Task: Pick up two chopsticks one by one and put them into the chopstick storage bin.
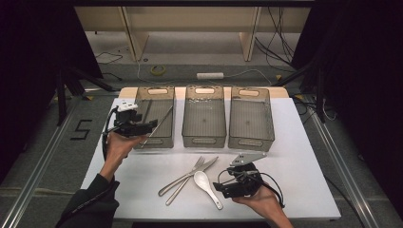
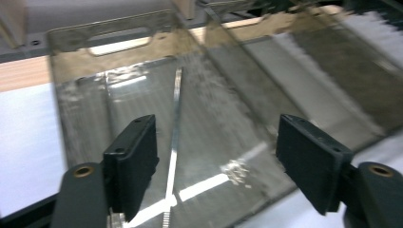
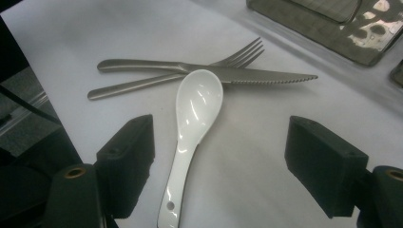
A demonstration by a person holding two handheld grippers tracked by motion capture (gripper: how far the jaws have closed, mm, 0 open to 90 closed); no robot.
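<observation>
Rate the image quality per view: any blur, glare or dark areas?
High view: table evenly lit, surroundings black, soft detail. Left gripper view: motion-smeared, glare streaks on the clear plastic bin's floor beside the thin metal utensil. Right gripper view: sharp on the white ceramic spoon, highlights in its bowl; the bins behind are soft.

Slim metal utensil (image 2: 175, 142) lay flat inside the leftmost clear bin (image 1: 154, 137), running lengthwise along its floor. White ceramic spoon (image 3: 192, 128) sat bowl-up on the white table, bowl tip touching the crossed knife (image 3: 214, 72) and fork (image 3: 176, 76)
</observation>
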